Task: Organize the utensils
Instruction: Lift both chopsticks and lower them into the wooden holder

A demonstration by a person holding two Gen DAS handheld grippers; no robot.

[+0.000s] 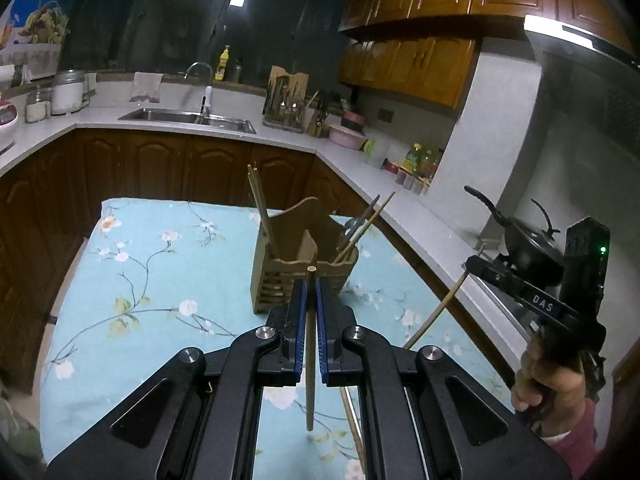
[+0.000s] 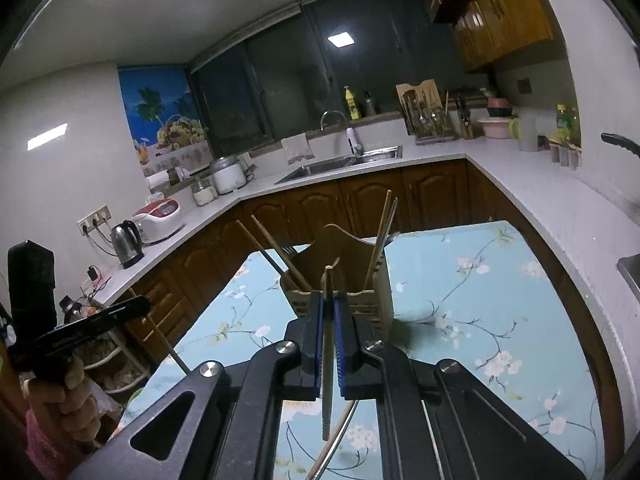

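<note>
A wooden utensil holder stands on the floral blue tablecloth with several chopsticks and a spoon in it; it also shows in the right wrist view. My left gripper is shut on a wooden chopstick, just in front of the holder. My right gripper is shut on a chopstick, close in front of the holder. The right gripper also shows in the left wrist view holding its chopstick. The left gripper shows at the left of the right wrist view.
More utensils lie on the cloth under the grippers: a chopstick and a metal handle. The L-shaped counter holds a sink, a wok, a kettle and a rice cooker.
</note>
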